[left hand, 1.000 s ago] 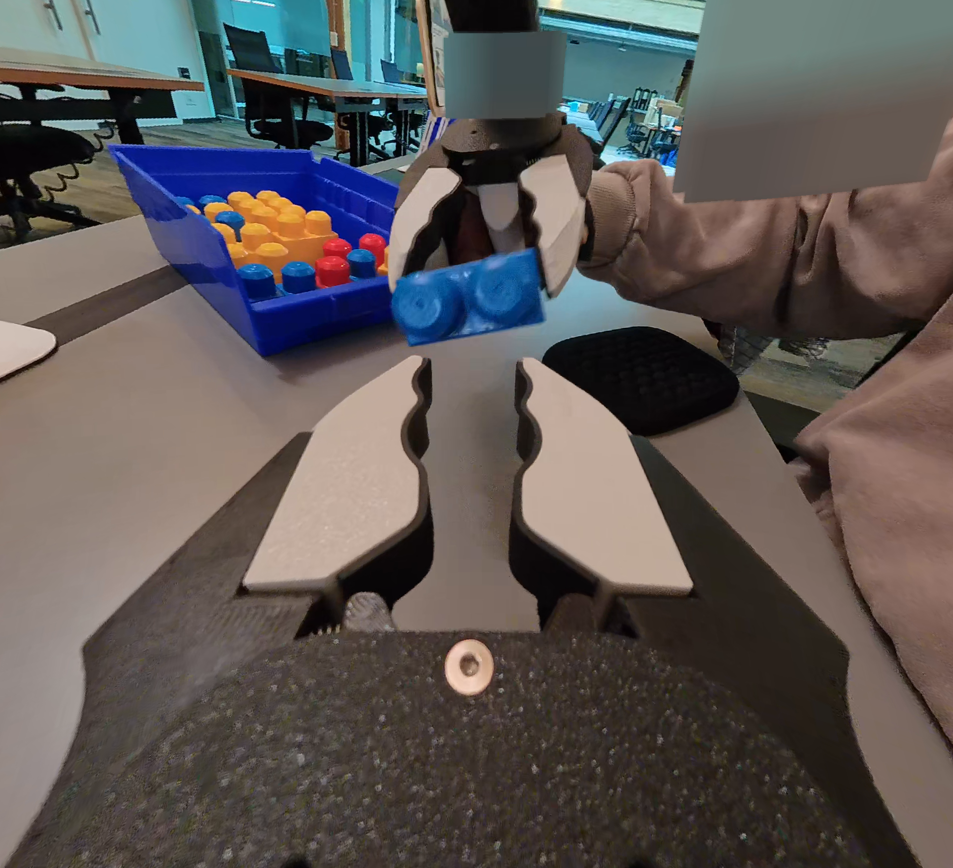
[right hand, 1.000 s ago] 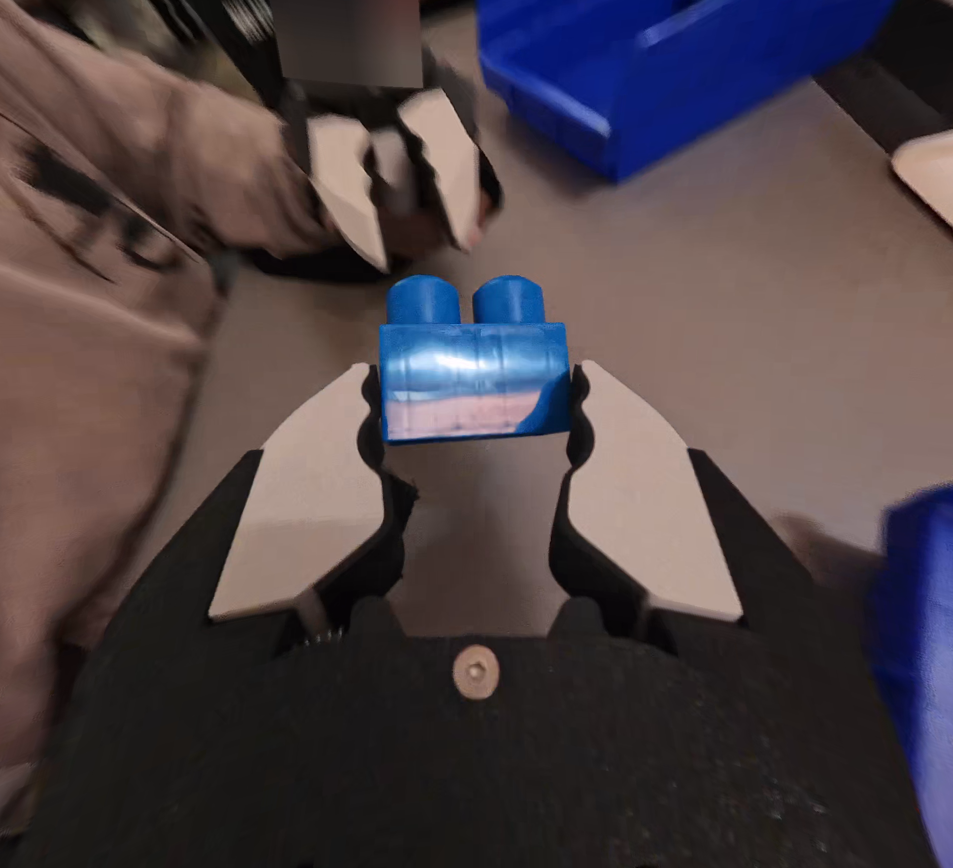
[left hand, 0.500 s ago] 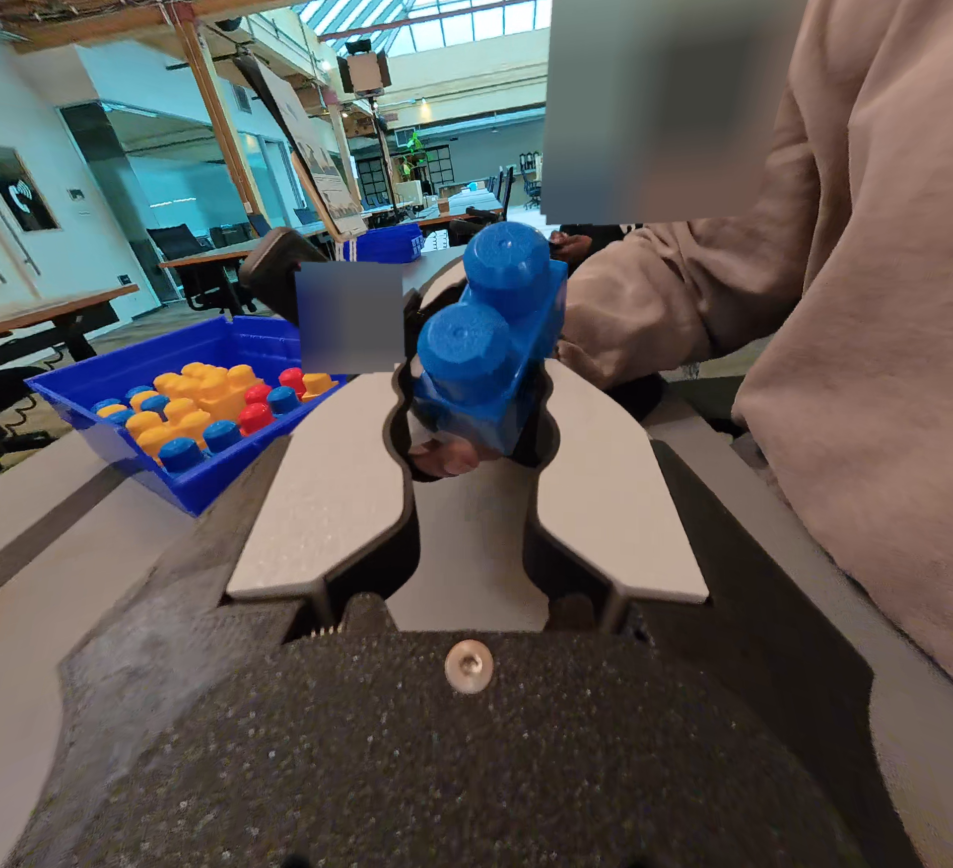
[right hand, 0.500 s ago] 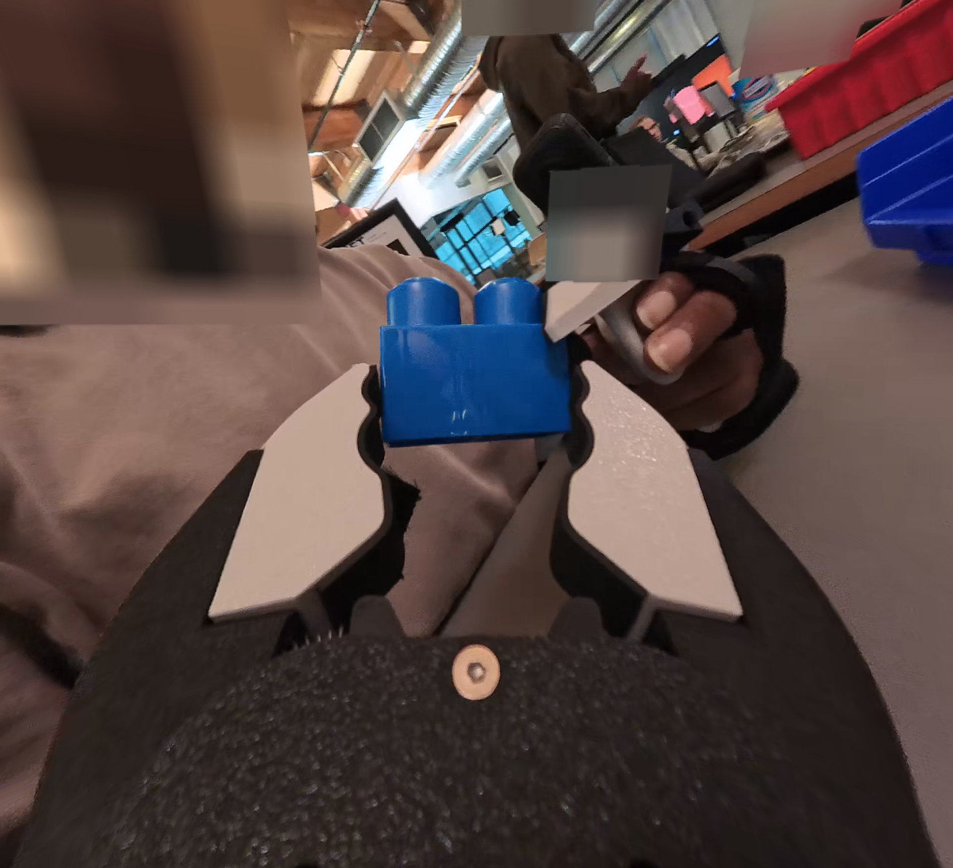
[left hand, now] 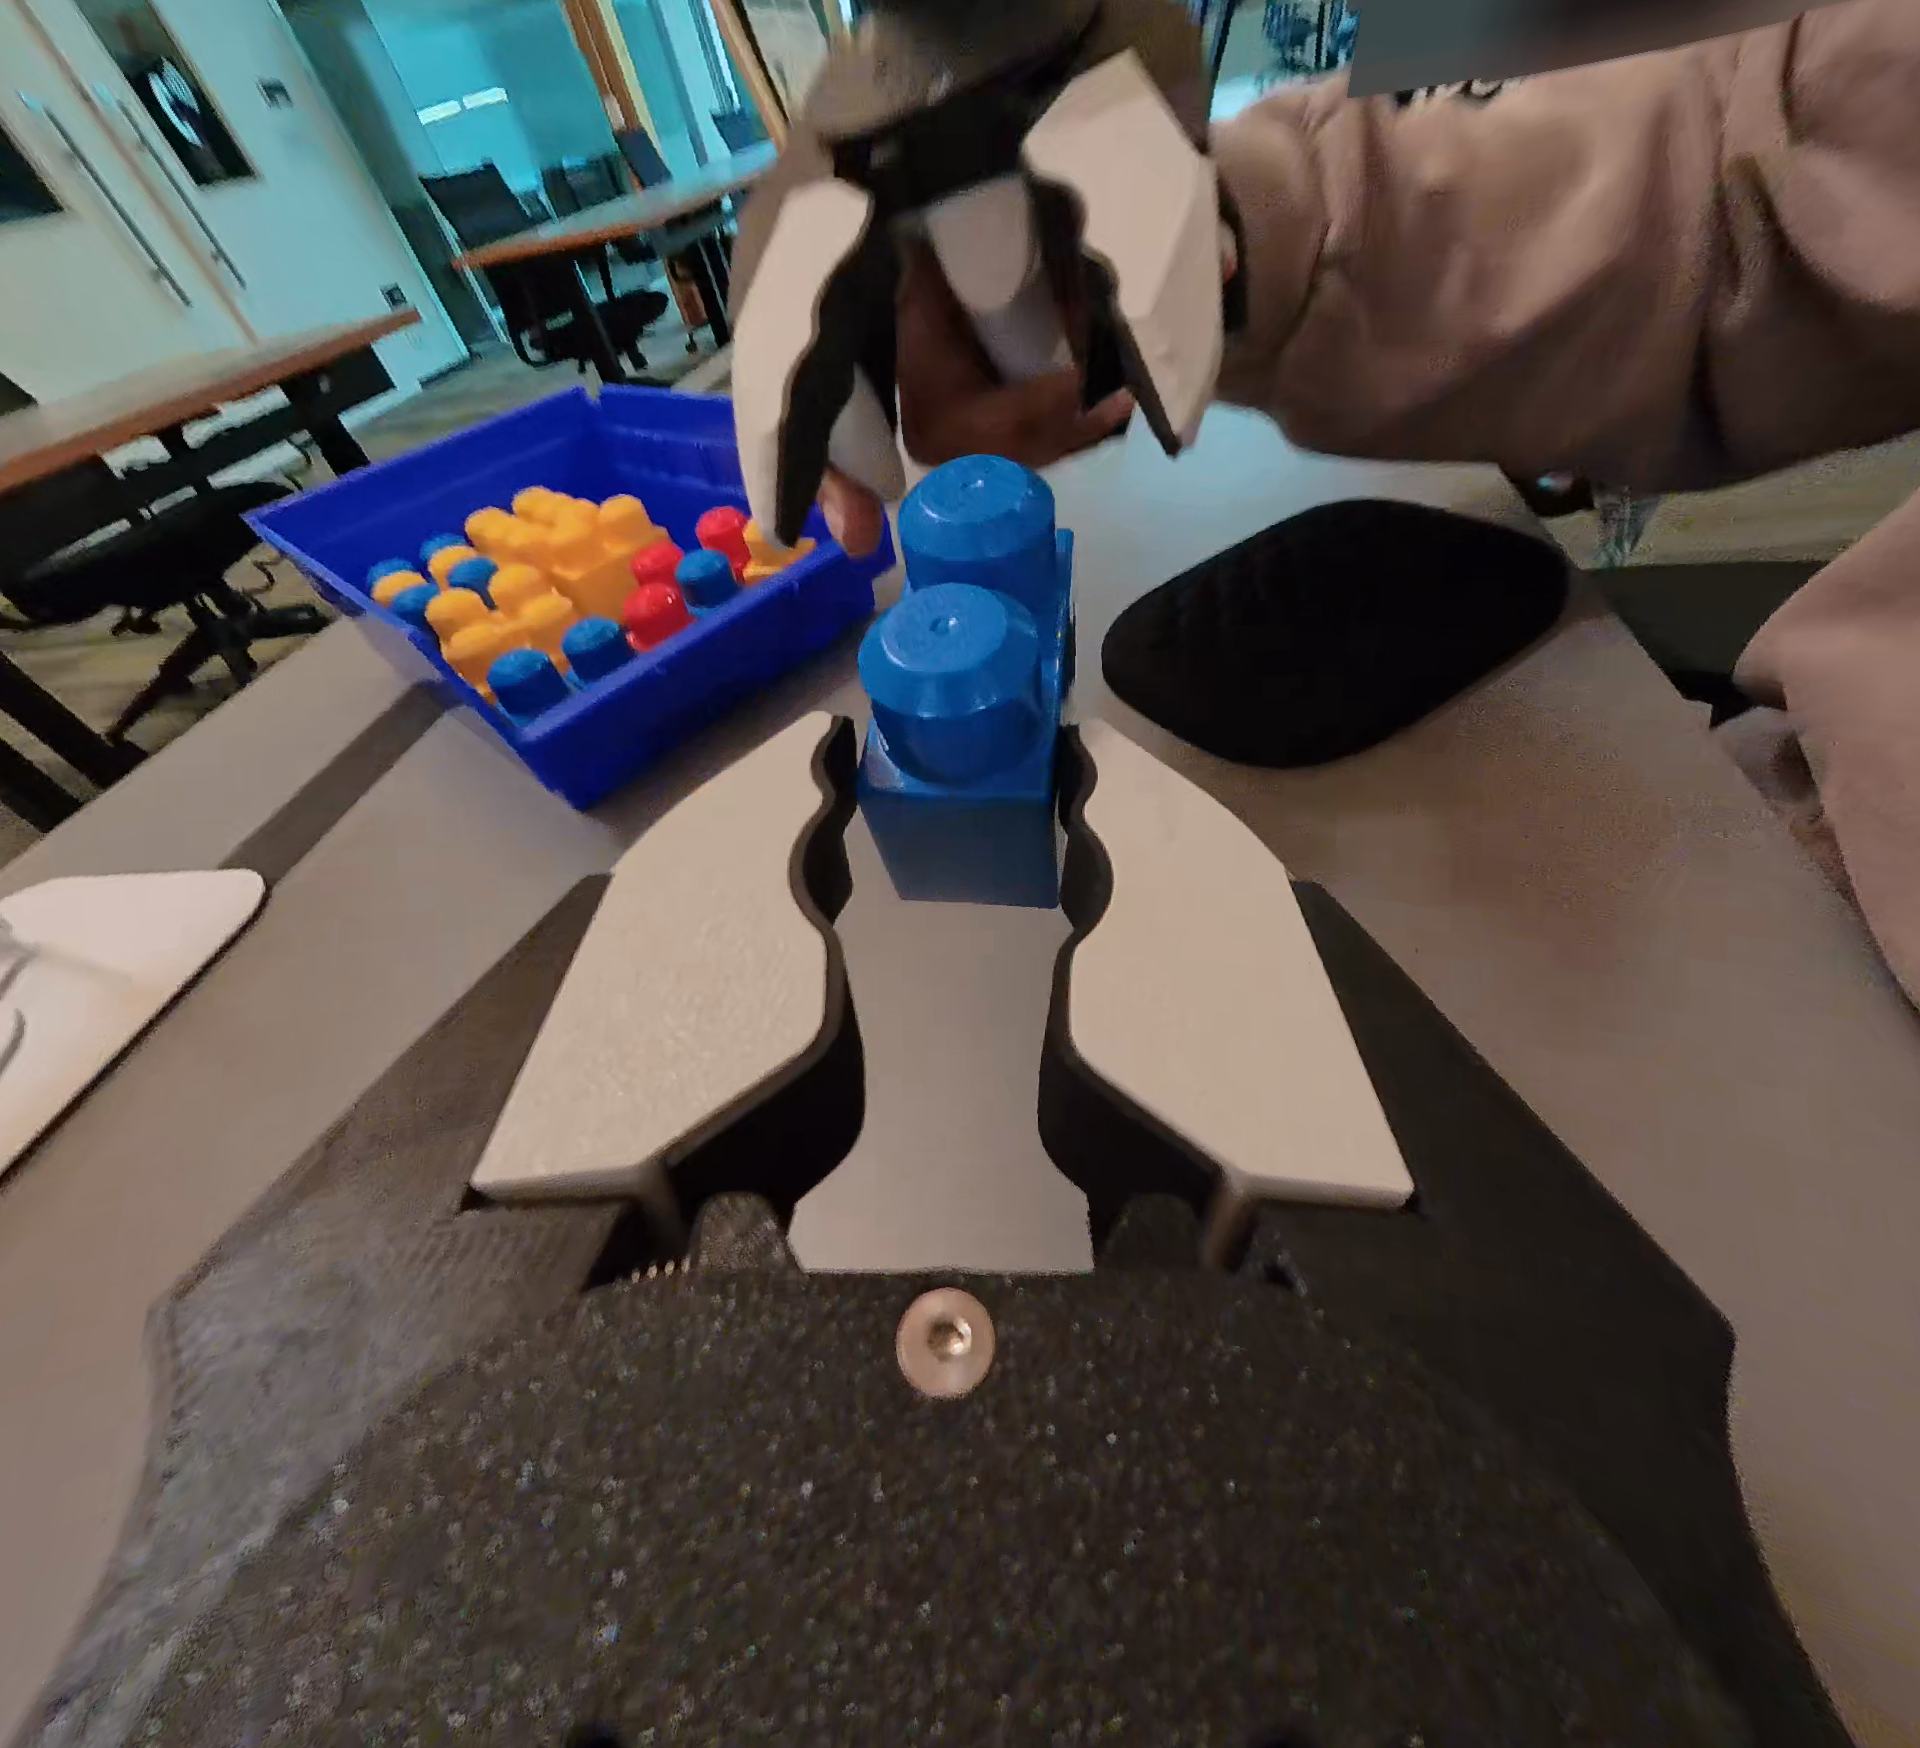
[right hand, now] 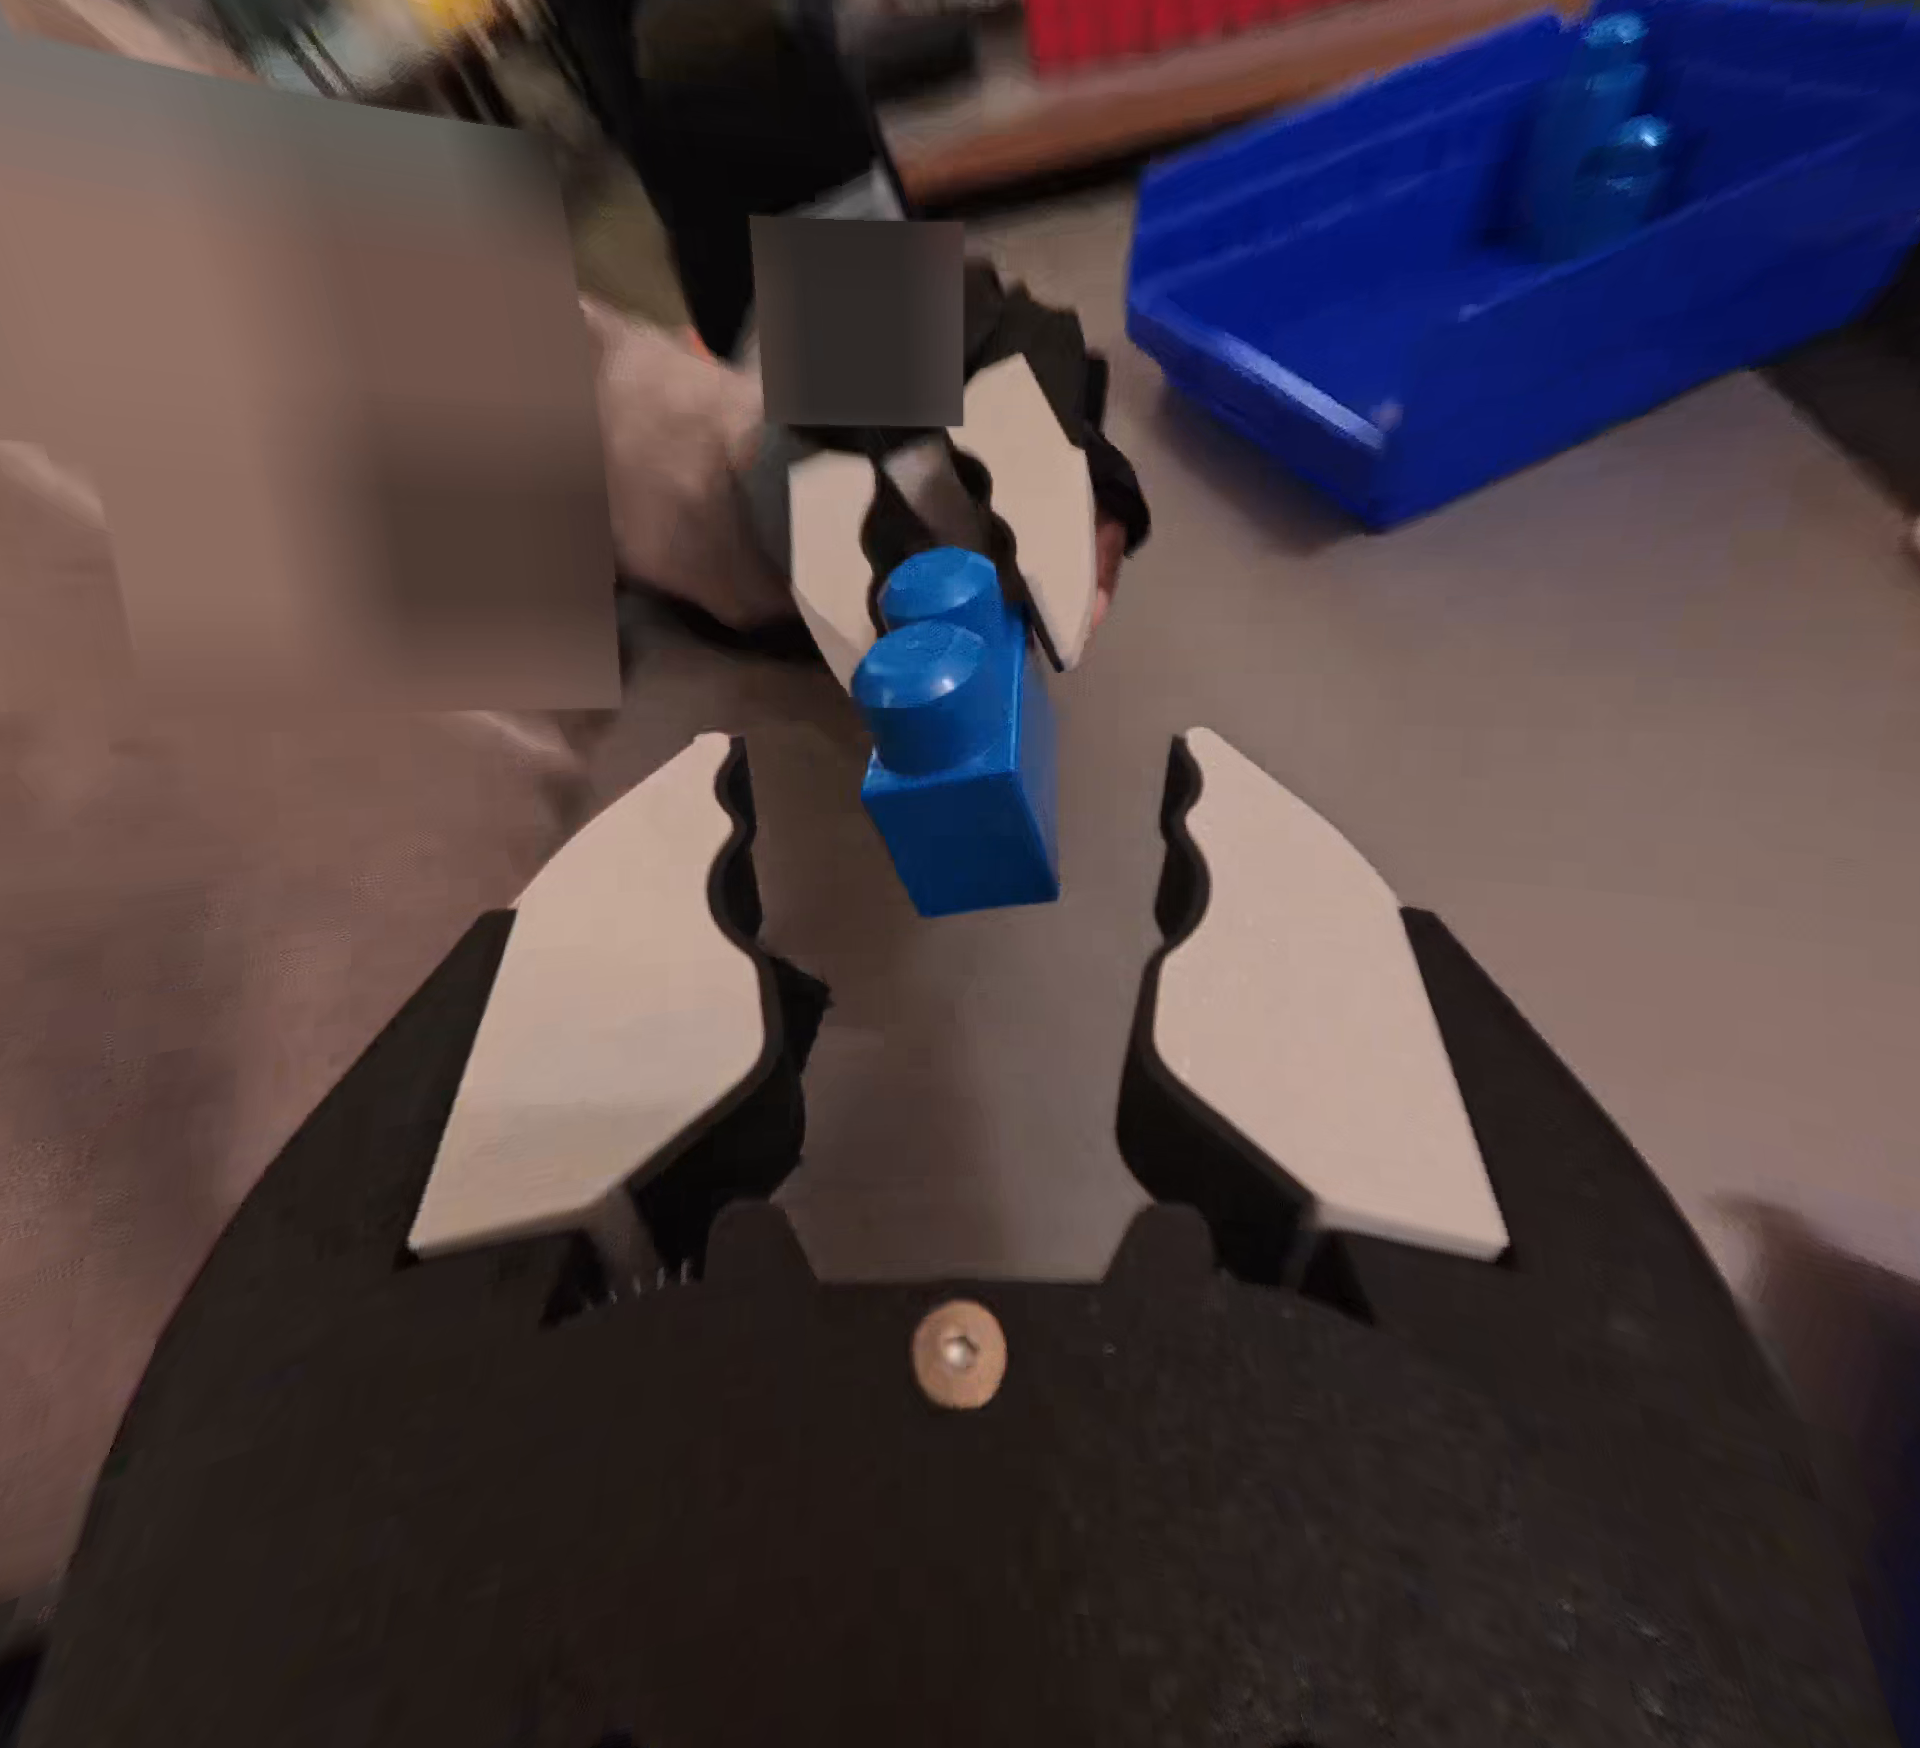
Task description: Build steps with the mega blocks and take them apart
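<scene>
A blue two-stud mega block [left hand: 961, 742] is clamped between the fingers of the left gripper [left hand: 958, 799], gripped by its long sides near the fingertips, studs up, with its far end reaching past the tips. In the right wrist view the same block [right hand: 961, 753] is seen held out by the left gripper [right hand: 940, 576], tilted, its near end lying in the gap between the fingers of the right gripper [right hand: 958, 742] but touched by neither. The right gripper's fingers are spread wide apart and hold nothing; in the left wrist view that gripper [left hand: 971, 451] is seen above and just beyond the block, with a hand [left hand: 997, 389] behind it. A blue bin [left hand: 665, 701] of yellow, red and blue blocks [left hand: 566, 571] is set on the grey surface [left hand: 1558, 867] toward its far left, and a black pad [left hand: 1335, 628] lies to the right of the held block. A white card [left hand: 114, 960] is seen at the surface's left edge.
</scene>
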Tool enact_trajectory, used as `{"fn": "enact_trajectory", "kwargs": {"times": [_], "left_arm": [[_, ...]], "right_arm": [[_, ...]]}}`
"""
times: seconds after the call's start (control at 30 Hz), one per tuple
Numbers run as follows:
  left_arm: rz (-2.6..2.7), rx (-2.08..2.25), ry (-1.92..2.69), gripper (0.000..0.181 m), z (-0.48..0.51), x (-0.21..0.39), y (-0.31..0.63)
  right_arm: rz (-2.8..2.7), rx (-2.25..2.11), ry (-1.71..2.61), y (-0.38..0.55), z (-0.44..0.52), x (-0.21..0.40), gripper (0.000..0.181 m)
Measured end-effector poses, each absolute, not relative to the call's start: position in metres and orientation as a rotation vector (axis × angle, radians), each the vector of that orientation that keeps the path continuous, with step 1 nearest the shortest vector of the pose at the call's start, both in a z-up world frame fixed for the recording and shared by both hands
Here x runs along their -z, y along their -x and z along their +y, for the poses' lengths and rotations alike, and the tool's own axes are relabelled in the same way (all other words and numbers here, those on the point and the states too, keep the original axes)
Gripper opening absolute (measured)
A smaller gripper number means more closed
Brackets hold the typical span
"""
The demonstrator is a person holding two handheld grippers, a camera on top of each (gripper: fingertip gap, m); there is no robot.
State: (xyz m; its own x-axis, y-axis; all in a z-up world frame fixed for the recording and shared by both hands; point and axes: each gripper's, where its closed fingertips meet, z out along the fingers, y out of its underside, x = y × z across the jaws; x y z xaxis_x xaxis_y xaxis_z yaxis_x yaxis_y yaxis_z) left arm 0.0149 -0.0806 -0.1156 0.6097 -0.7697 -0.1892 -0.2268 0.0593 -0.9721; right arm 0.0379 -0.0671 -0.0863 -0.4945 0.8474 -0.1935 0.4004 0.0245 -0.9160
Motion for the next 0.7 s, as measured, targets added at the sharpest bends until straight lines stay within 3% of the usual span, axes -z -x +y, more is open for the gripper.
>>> {"fn": "enact_trajectory", "kwargs": {"times": [0.1, 0.3, 0.5, 0.7], "left_arm": [[0.912, 0.486, 1.568, 0.038, -0.078, 0.129, -0.016], [0.961, 0.392, 1.649, 0.037, -0.074, 0.146, -0.017], [0.831, 0.354, 1.578, 0.037, -0.063, 0.132, -0.006], [0.689, 0.4, 1.554, 0.006, -0.059, 0.117, 0.017]], "right_arm": [[-2.092, -1.023, 1.239, -0.037, -0.068, 0.107, 0.073], [-2.235, -0.643, 1.168, -0.03, -0.069, 0.137, 0.032], [-2.184, -0.678, 1.215, -0.042, -0.035, 0.117, 0.032], [-1.893, -0.331, 1.537, -0.086, 0.138, 0.081, 0.031]]}}
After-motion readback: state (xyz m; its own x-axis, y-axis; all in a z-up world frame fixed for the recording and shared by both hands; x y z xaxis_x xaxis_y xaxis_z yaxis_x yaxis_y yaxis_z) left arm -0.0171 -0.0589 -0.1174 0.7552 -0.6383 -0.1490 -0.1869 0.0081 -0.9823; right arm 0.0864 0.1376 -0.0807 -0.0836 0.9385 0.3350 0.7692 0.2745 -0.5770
